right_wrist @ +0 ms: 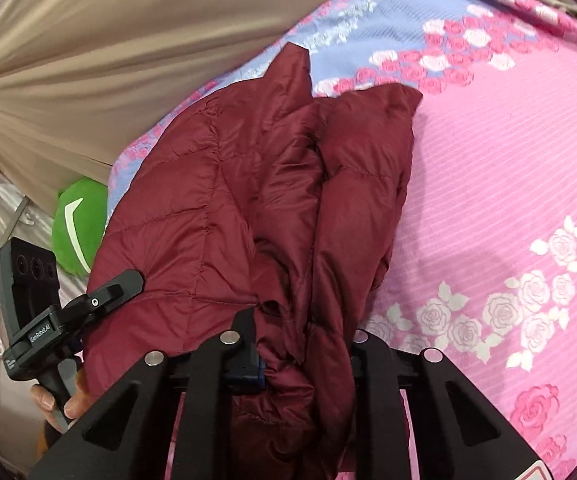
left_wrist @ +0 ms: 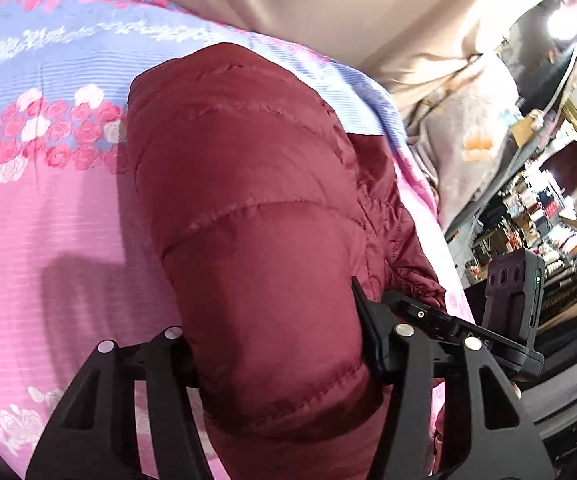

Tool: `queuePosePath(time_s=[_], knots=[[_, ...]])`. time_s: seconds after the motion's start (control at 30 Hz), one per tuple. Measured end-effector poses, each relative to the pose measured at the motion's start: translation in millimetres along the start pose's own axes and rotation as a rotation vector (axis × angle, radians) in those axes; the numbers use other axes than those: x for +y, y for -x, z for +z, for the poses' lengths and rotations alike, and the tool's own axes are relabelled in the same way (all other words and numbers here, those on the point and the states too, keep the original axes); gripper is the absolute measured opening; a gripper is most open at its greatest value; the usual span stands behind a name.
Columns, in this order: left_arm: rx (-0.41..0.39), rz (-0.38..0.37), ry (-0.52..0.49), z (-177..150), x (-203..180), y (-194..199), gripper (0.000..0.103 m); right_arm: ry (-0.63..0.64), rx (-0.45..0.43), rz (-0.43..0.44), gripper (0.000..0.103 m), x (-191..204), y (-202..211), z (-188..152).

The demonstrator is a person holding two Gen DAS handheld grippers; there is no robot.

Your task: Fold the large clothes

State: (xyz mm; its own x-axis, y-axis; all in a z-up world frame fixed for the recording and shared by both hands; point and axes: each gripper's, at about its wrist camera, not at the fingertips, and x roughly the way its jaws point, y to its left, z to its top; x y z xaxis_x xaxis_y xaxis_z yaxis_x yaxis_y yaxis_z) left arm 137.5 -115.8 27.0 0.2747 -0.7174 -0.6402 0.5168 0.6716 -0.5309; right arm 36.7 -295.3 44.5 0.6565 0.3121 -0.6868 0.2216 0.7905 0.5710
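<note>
Garment: dark red quilted puffer jacket (left_wrist: 248,208) is spread, bunched lengthwise, on the pink and blue rose-patterned bed sheet (left_wrist: 48,208).
Left gripper (left_wrist: 278,344): clamped on a padded edge.
Right gripper (right_wrist: 304,344): clamped on gathered folds.
Purpose: both ends are probably held so the fold can be carried over evenly.

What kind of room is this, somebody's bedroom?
Probably a bedroom at home. A maroon puffer jacket lies on a rose-print bed sheet, beige drapes hang behind it, and cluttered shelves stand off to one side.
</note>
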Motion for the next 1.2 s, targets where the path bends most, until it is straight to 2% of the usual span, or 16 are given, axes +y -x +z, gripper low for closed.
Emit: queuePosePath(time_s=[0.1,0.27,0.4,0.5,0.63,0.77,0.9,1.03,1.2], knots=[[0.028,-0.020,-0.019,-16,-6,3,0.052,0.001,0.004,-0.009,0.018,-5,14,-13],[0.127,-0.088,-0.005,-73,-7,13,0.049,0.016,0.045,-0.046,0.017,-14,41,-55],[0.119,-0.139,0.001,-91,-17,34,0.045,0.104,0.006,-0.091,0.015,10,68,-75],[0.057,-0.175,-0.022,-81,-27,62,0.044,0.190,-0.082,-0.084,0.014,42,96,-71],[-0.088,-0.204,-0.126,-58,-50,116,0.044,0.276,-0.214,-0.049,0.014,81,130,-61],[-0.246,-0.205,-0.263,-39,-75,171,0.044,0.353,-0.354,-0.017,0.014,116,156,-48],[-0.367,-0.178,-0.369,-23,-91,211,0.044,0.415,-0.492,0.039,0.014,152,172,-28],[-0.482,-0.132,-0.431,0,-89,246,0.044,0.434,-0.553,0.112,0.014,184,170,-6],[-0.570,-0.074,-0.457,21,-70,276,0.045,0.444,-0.572,0.183,0.015,223,147,22]])
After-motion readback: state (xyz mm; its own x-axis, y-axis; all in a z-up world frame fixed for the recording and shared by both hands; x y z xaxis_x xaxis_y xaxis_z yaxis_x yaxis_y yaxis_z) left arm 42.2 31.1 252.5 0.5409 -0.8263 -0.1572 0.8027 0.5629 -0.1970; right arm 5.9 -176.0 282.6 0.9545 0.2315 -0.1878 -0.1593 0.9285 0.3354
